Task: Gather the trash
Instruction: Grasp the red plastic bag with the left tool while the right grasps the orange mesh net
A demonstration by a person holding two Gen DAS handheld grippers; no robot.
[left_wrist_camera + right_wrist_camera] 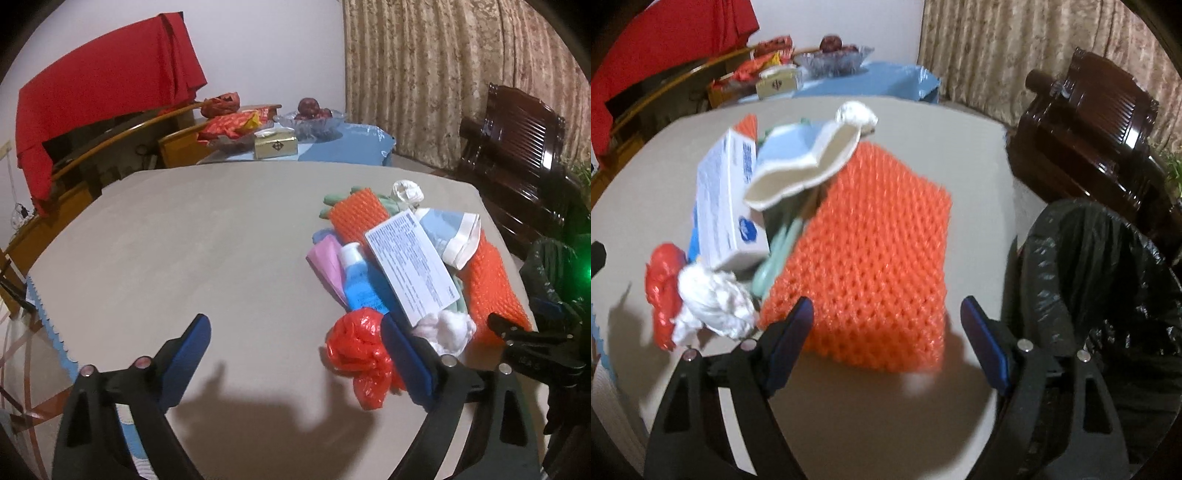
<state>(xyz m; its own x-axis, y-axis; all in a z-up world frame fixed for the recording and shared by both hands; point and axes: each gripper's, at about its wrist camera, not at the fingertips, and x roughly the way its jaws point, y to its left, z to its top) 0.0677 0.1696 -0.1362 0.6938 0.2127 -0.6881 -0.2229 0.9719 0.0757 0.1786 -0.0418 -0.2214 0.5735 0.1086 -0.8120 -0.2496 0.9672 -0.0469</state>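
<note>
Trash heaped near the right edge of the table (184,229), close to the bin bag.

Orange foam net (871,266) nearest the bag, probably first to go. Right gripper (886,325) low before it, jaws wide apart, empty. Left gripper (295,354) also spread wide, empty, beside red plastic bag (358,354). White box (410,266), blue bottle (356,280), white tissue (713,299) piled behind. Black bin bag (1108,280) open off the table's right edge.

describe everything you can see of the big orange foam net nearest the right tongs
The orange foam net is a soft, honeycomb-mesh sleeve of foam-like plastic, lying flat on the beige table at the pile's right edge. Its left side tucks under the white-rimmed paper cup and touches the crumpled white tissue. The open right tongs hover at its near edge, not gripping it.
</note>
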